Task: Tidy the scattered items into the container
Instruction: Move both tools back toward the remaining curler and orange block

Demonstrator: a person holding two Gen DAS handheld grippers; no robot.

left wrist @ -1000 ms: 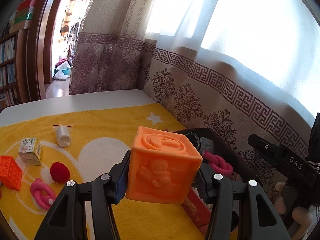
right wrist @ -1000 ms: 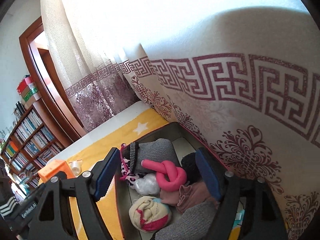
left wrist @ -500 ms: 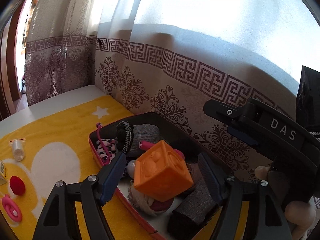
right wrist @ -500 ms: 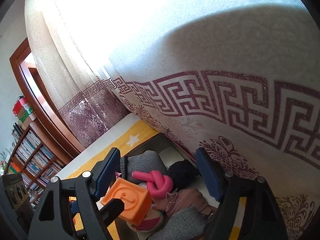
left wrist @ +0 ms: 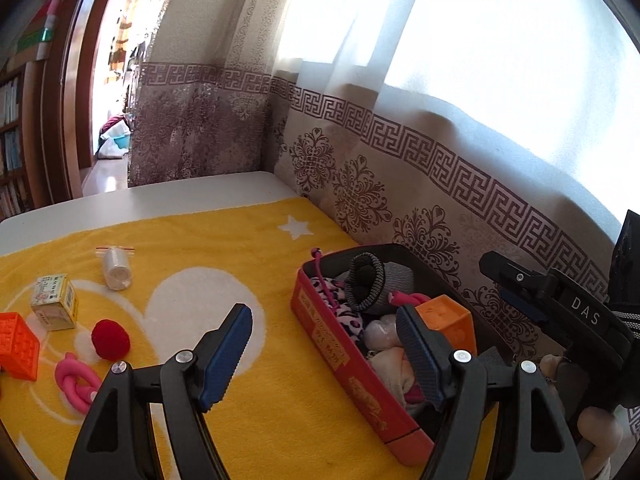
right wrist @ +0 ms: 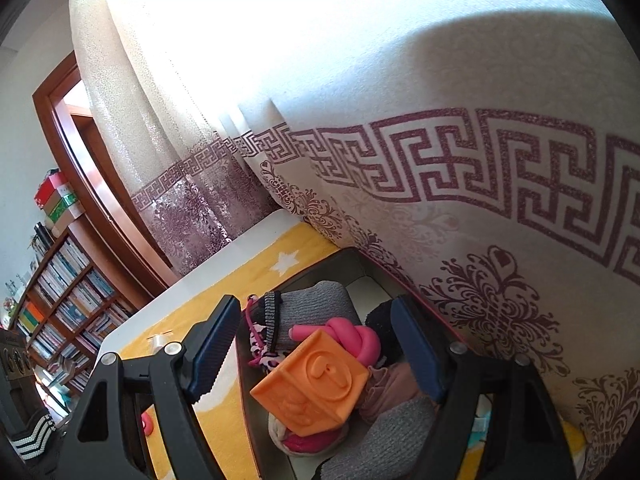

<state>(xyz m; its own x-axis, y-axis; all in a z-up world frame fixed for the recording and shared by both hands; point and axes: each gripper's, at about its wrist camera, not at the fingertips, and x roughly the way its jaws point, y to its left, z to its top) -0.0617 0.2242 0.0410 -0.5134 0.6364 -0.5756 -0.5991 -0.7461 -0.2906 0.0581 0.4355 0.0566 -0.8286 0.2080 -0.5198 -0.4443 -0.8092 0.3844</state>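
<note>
Right wrist view shows the orange cube, embossed with a swirl, lying tilted on the soft items in the red-walled box. My right jaws stand wide above it, holding nothing; my left jaws gape empty too. A yellow towel covers the white surface by a patterned curtain. Left on the towel: one red ball, one pink knot, one carton, one orange waffle block, one white roll.
</note>
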